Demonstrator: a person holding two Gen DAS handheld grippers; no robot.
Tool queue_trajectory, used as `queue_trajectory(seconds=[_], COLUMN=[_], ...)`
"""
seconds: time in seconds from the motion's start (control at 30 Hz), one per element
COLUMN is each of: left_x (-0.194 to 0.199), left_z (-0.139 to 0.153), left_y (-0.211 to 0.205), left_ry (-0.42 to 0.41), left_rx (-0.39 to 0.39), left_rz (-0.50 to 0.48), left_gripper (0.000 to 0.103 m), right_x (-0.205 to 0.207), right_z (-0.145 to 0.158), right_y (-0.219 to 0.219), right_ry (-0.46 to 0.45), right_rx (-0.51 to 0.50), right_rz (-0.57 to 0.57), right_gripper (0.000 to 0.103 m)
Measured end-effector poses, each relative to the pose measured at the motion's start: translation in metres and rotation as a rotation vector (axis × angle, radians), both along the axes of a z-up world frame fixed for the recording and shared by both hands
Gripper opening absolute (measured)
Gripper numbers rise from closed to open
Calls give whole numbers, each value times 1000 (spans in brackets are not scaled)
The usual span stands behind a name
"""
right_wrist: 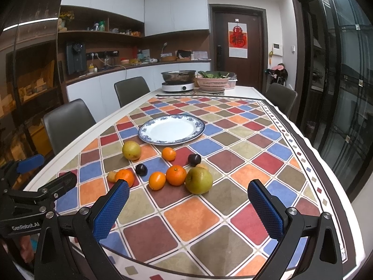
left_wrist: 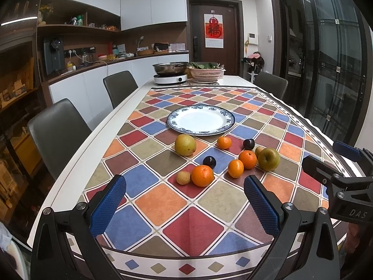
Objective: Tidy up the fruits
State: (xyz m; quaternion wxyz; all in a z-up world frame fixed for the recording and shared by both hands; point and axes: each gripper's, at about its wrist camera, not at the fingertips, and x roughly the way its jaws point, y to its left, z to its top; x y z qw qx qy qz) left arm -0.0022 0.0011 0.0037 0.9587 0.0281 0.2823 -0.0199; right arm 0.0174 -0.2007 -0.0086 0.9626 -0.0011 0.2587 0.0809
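Now left gripper [left_wrist: 184,186], right gripper [right_wrist: 188,191] level, jaws spread, above tablecloth [left_wrist: 163,200].

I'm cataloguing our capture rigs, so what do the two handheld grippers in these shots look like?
Both look alike: the left gripper and right gripper have black angular frames with silver round bolts, and each finger carries a blue pad with a fine diamond-grid texture. White lettering reads "GenRobot.AI" on the left gripper's side and "DAS" on the right gripper's body. No cables or sleeves are visible.

Both black tools [left_wrist: 184,200] [right_wrist: 188,203] carry blue textured pads and silver screws.
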Motion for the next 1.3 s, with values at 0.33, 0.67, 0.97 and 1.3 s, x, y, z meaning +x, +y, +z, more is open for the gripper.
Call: queue_trajectory(seconds=[0.33, 0.67, 0.97, 1.3], left_x=[14, 47, 84, 112], left_z=[-10, -26, -44, -62], left_y=[-1, -12, -16, -23], left_ry=[38, 123, 229, 280], left_rx=[4, -8, -18, 27], left_rz=[-54, -171, -246, -305], left_gripper=[95, 77, 56, 41], right_x=[14, 44, 80, 112], right_z=[-14, -32, -48, -66], right_y=[6, 3, 5, 2], right_ry=[49, 131, 225, 332], right_rx=[-24, -17, -22, -29], right_rz=[36, 36, 45, 39], right_gripper=[102, 102, 96, 82])
